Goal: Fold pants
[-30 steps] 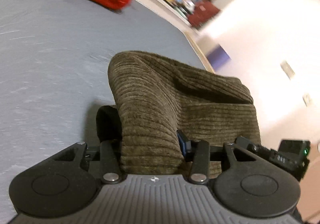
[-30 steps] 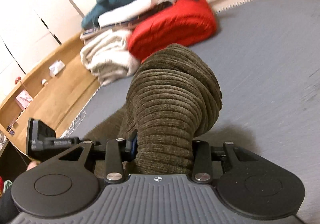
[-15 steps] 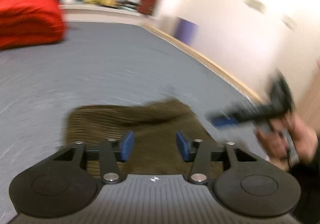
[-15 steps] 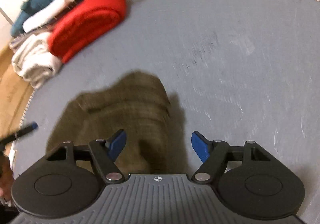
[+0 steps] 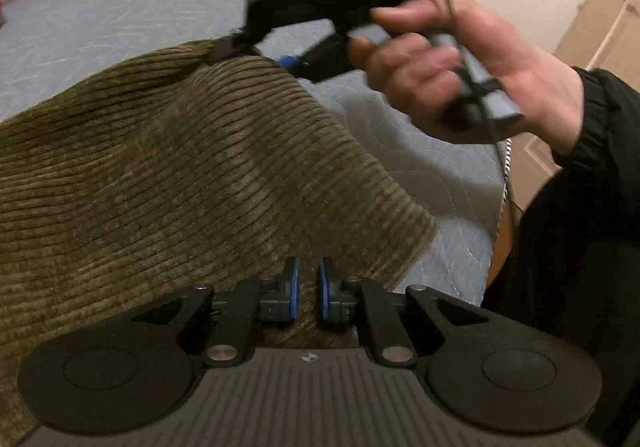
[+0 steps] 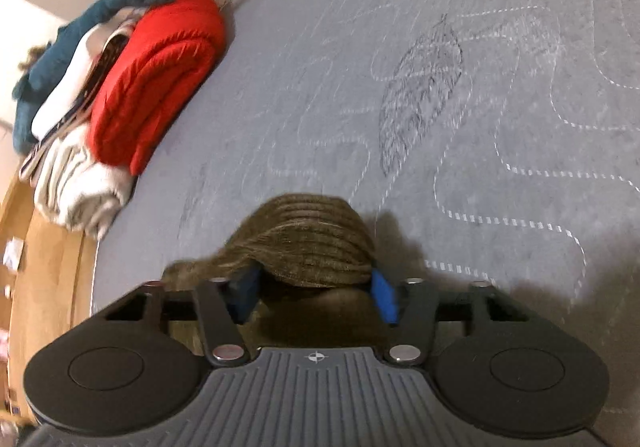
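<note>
The olive-brown corduroy pants (image 5: 168,175) lie bunched on the grey quilted mattress (image 5: 100,11). My left gripper (image 5: 309,289) hovers just over their near edge, its blue pads close together with a narrow gap and no cloth between them. My right gripper (image 6: 314,295) is wide open, its blue pads either side of a raised fold of the pants (image 6: 304,243). In the left wrist view the right gripper (image 5: 280,59) sits at the pants' far edge, held by a hand (image 5: 460,63).
A folded red blanket (image 6: 156,75), a cream blanket (image 6: 76,183) and a blue shark plush (image 6: 92,23) are piled along the mattress's far left edge. A wooden floor (image 6: 44,267) lies beyond that edge. A door (image 5: 600,19) stands at the right.
Both grippers let go of the pants, which dropped onto the mattress. The left gripper then narrowed to nearly shut over the near edge. The right gripper stays open at a fold.
</note>
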